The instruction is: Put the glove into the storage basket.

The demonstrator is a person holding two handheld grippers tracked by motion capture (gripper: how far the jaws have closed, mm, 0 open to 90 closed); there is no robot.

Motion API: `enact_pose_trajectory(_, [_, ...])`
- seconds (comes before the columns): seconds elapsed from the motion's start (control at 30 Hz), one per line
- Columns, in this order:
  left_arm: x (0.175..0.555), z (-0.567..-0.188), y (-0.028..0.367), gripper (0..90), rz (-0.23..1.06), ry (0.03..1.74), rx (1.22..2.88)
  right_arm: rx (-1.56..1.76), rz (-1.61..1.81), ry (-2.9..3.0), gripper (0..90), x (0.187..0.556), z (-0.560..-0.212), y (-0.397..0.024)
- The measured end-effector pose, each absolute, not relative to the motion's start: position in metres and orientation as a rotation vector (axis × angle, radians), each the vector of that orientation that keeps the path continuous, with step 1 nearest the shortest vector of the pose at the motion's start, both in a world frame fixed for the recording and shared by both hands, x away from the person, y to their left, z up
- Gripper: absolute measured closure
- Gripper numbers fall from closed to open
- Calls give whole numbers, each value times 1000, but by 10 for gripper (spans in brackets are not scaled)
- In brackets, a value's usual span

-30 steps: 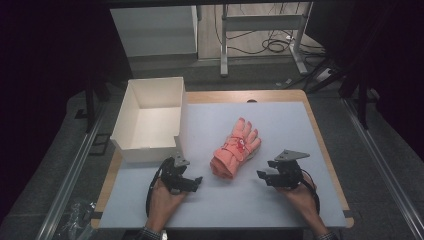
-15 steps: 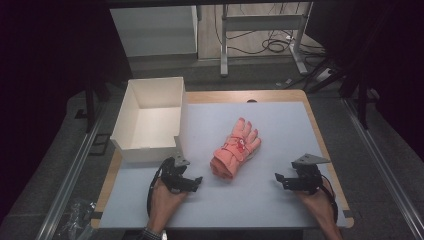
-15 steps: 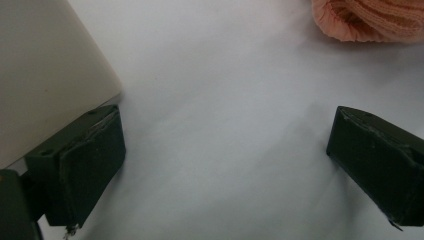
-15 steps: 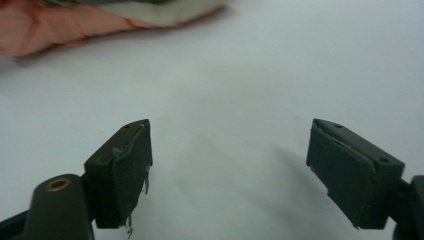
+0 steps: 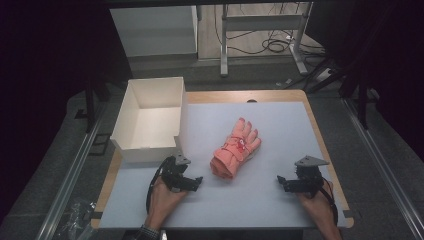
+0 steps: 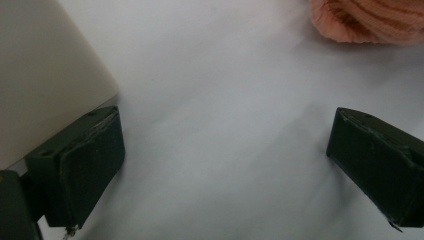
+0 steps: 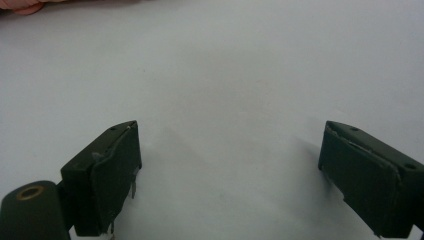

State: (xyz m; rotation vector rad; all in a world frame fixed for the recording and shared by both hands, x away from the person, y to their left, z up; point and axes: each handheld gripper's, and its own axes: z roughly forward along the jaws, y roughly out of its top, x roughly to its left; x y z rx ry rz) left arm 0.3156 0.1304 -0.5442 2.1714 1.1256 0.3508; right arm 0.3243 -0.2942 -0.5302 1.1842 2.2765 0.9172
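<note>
**Ana:** Gripper on the left first: the left gripper (image 5: 196, 182) rests low on the bench (image 5: 280, 125), held in the person's left hand (image 5: 162, 202) near the front edge. Its 2 jaws are spread wide with nothing but bare surface between them, as the left gripper view shows.

**Ben:** What sits beside it?

**Ana:** Just behind it stands a white cardboard box (image 5: 150, 120), open on top, at the bench's left side. In the left gripper view the box's corner (image 6: 45, 75) is right beside 1 jaw; I cannot tell whether they touch.

**Ben:** And the glove?

**Ana:** A pink knitted glove (image 5: 236, 149) lies flat near the middle of the bench, its fingers pointing away from the person and its cuff toward the front edge. Something small and red lies on its back, too small to make out. The cuff is near the left gripper's tips but apart from them; its ribbed edge (image 6: 365, 20) shows at the top right of the left gripper view.

**Ben:** Now the right side.

**Ana:** The right gripper (image 5: 281, 181) sits in the right hand (image 5: 315, 207), well apart from the glove, pointing left across the bench. Its jaws have just been opening and now stand wide, with only the pale surface between them. A sliver of pink glove (image 7: 22, 6) shows in the top left corner of the right gripper view.
</note>
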Motion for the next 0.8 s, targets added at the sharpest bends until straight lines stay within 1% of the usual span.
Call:
enact_pose_trajectory(0.07, [316, -540, 128, 27, 331, 1114, 2170, 1184, 918, 2276, 101, 324, -530, -294])
enact_pose_trajectory(0.23, [318, -529, 118, 20, 333, 1089, 2200, 1184, 920, 2273, 101, 324, -531, -294])
enact_pose_trajectory(0.47, [327, -508, 110, 12, 279, 1051, 2209, 1182, 921, 2272, 101, 324, -531, -294])
enact_pose_trajectory(0.8, [341, -483, 104, 5, 226, 1049, 2196, 1181, 921, 2272, 101, 324, -531, -294])
